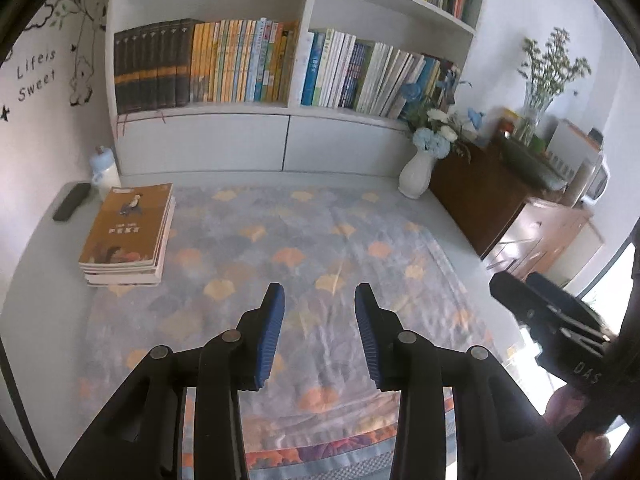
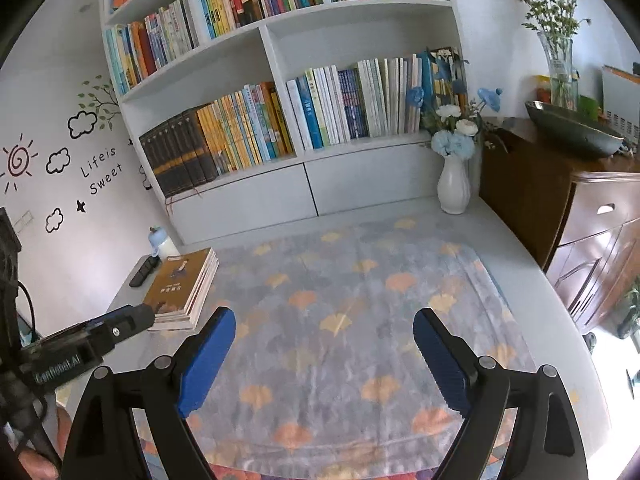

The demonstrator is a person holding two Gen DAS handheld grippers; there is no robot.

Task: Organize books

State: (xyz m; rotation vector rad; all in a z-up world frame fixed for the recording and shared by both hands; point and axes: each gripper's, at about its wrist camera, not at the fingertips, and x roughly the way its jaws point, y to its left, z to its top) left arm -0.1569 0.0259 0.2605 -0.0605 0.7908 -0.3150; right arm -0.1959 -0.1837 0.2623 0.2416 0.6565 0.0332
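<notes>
Noting both my grippers, left [image 1: 319, 328] and right [image 2: 324, 360], spread empty; book stack [image 1: 128, 232] lies ahead-left, nearer my left, spines running away from me.

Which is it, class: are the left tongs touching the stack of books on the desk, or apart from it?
Apart. The left wrist view shows the left tongs open over the patterned cloth, with bare cloth between them and the stack of books.
</notes>
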